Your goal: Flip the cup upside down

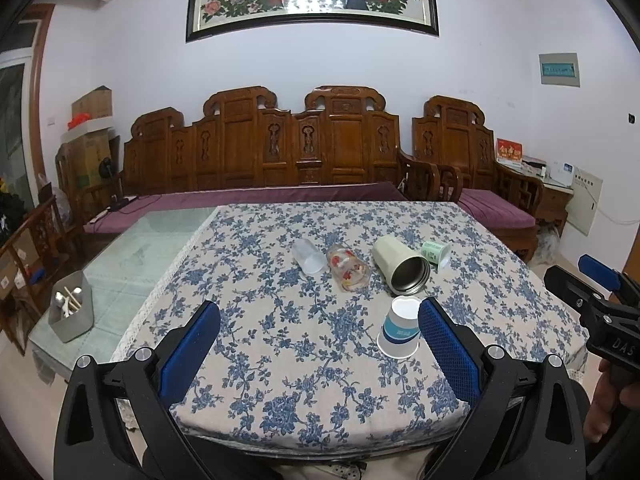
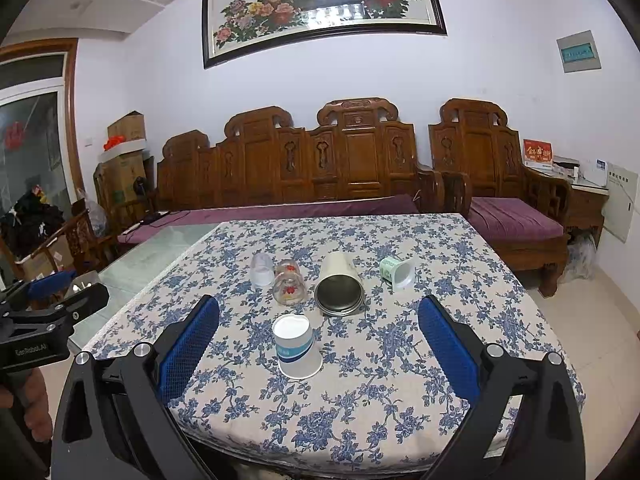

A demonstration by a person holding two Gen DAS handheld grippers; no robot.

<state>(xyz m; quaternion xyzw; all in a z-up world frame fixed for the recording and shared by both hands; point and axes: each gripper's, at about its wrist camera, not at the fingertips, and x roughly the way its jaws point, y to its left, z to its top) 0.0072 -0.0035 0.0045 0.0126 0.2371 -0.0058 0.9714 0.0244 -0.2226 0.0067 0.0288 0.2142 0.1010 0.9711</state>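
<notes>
Both claws, left claw [image 1: 319, 334] and right claw [image 2: 319, 330], are hanging wide open over the counter [image 2: 400, 380], gripping nothing. At twelve o'clock four cups are lying sideways, cream tumbler [image 2: 340, 284] largest; the paper cup [image 2: 297, 346], nearest, is already sitting mouth-down, seemingly finished.

A floral cloth [image 2: 400, 360] is covering the worktop; a carved bench [image 2: 320, 160] is standing behind, a framed painting [image 2: 320, 4] hanging above.

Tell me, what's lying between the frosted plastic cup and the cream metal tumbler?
A clear glass with red flowers, on its side between the frosted cup and the tumbler, seen in both wrist views.
</notes>
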